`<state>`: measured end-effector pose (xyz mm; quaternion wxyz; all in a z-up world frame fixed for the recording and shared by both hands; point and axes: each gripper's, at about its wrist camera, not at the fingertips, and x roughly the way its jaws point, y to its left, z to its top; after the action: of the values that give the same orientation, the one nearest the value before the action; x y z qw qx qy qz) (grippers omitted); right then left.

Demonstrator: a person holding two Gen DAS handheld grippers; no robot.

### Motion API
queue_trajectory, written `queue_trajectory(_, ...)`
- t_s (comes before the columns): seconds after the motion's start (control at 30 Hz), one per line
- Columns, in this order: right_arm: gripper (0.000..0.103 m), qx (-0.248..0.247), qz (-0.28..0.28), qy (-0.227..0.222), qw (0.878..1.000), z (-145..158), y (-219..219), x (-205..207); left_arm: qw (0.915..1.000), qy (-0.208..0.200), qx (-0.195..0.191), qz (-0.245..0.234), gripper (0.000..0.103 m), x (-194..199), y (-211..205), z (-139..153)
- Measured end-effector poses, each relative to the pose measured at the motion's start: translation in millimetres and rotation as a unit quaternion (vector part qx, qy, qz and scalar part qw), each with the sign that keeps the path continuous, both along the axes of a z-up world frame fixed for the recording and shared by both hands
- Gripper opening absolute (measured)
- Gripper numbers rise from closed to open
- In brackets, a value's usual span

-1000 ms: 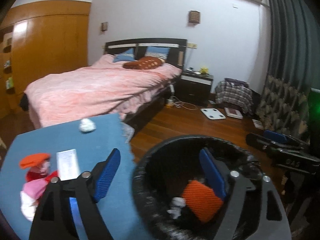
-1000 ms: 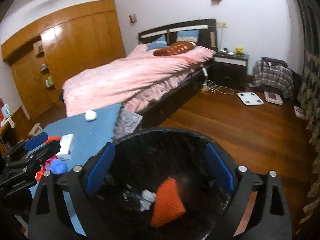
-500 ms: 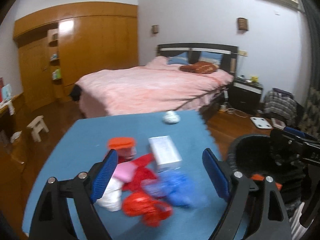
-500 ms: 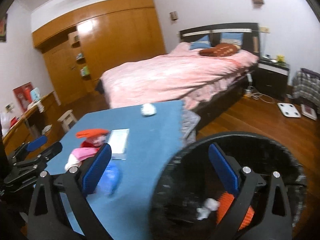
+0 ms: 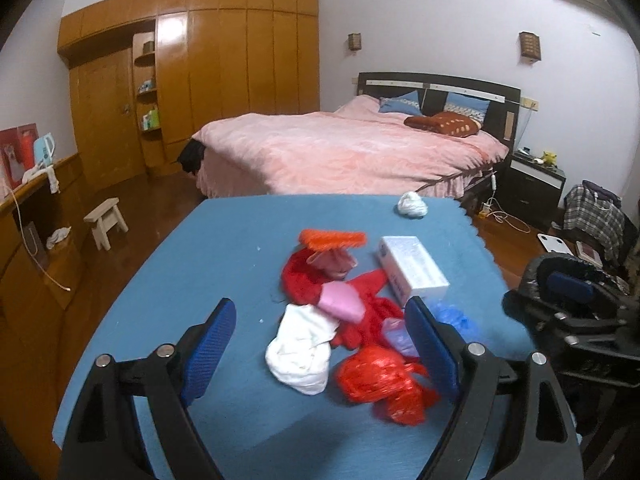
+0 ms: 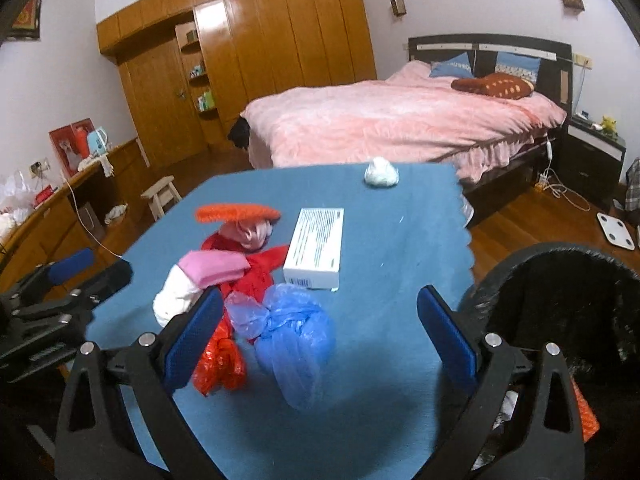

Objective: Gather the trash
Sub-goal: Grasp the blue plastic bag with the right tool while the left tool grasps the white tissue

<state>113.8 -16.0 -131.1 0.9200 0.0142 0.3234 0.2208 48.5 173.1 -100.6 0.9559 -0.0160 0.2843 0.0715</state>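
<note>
Left wrist view: the left gripper (image 5: 320,336) hangs released above the blue table (image 5: 224,248), over a white wad (image 5: 300,352) and red plastic bag (image 5: 380,384); the white box (image 5: 412,268) lies at one o'clock.

Right wrist view: the right gripper (image 6: 320,328) is released over a blue plastic bag (image 6: 296,332). Only here the bin (image 6: 560,304) shows its open mouth, at three o'clock beside the table.
</note>
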Motion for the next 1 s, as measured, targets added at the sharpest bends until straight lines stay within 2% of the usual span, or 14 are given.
queue_trajectory(0.27, 0.092, -0.025, 0.012, 0.03, 0.999, -33.3, 22.3, 11.7, 0.9998, 0.018, -0.002, 0.008, 0.085, 5.7, 13.1, -19.4)
queue_trajectory(0.37, 0.083, -0.03, 0.021, 0.046, 0.998, -41.5, 28.9, 17.1, 0.9996, 0.026, -0.002, 0.013, 0.085, 7.7, 18.7, -26.0)
queue_trajectory(0.63, 0.076, -0.046, 0.048, 0.083, 0.994, -60.2, 42.0, 19.0, 0.9985, 0.05, -0.008, 0.02, 0.084, 14.6, 30.5, -43.6)
queue_trajectory(0.73, 0.063, -0.046, 0.053, 0.096, 0.993, -64.0, 42.6, 22.3, 0.9978, 0.061, -0.015, 0.02, 0.083, 19.3, 30.5, -51.8)
queue_trajectory(0.83, 0.055, -0.036, 0.057, 0.112, 0.991, -67.2, 39.9, 25.7, 0.9971, 0.072, -0.018, 0.017, 0.08, 23.4, 29.5, -59.3)
queue_trajectory(1.0, 0.053, -0.034, 0.057, 0.106, 0.992, -63.0, 37.6, 24.6, 0.9956, 0.089, -0.027, 0.008, 0.068, 27.9, 28.9, -68.0)
